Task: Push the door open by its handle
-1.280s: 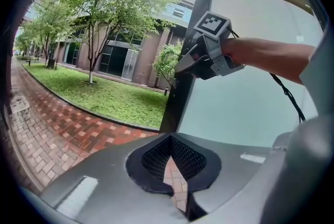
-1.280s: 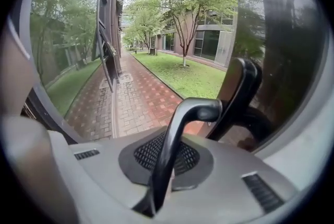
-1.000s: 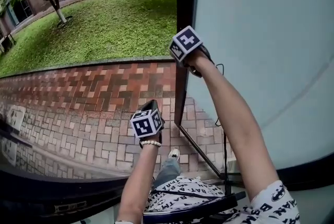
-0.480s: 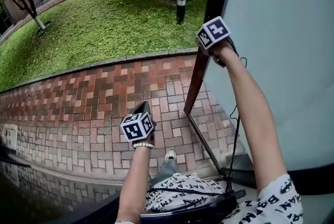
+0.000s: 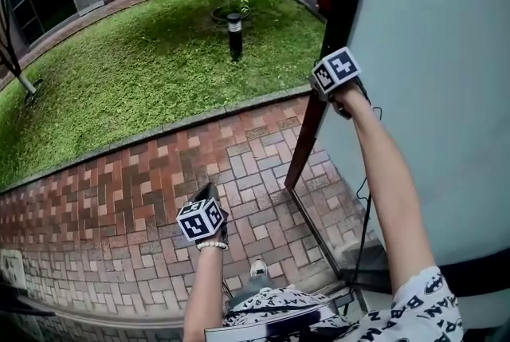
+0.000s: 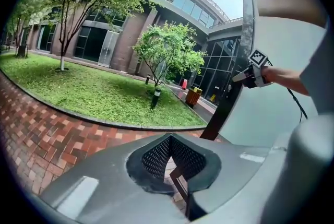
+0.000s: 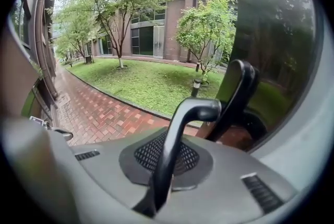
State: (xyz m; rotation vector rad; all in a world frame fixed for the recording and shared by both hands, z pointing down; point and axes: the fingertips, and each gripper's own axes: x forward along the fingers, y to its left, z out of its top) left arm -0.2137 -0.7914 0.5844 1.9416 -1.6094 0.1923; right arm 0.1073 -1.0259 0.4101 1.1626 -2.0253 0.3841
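A frosted glass door (image 5: 430,93) with a dark frame edge (image 5: 317,121) stands swung out over the brick path. My right gripper (image 5: 328,85) is at that edge, arm stretched forward. In the right gripper view my right gripper (image 7: 167,157) is shut on the door's black curved handle (image 7: 180,129), whose reflection (image 7: 237,92) shows in the glass beyond. My left gripper (image 5: 205,201) hangs lower left over the bricks, away from the door. In its own view my left gripper (image 6: 169,157) stands open, with nothing between the pads. From there the right gripper (image 6: 249,72) shows against the door edge.
Red brick paving (image 5: 119,197) runs below, bordered by a lawn (image 5: 143,69) with a short lamp post (image 5: 234,33) and a small tree (image 6: 167,50). A building (image 7: 156,24) stands behind. The person's shoe (image 5: 256,269) is on the bricks. An orange bin (image 6: 193,95) stands far off.
The door edge and my right gripper on it have swung to the right and outward. The view has turned toward the lamp post. My left gripper has sunk a little in the picture.
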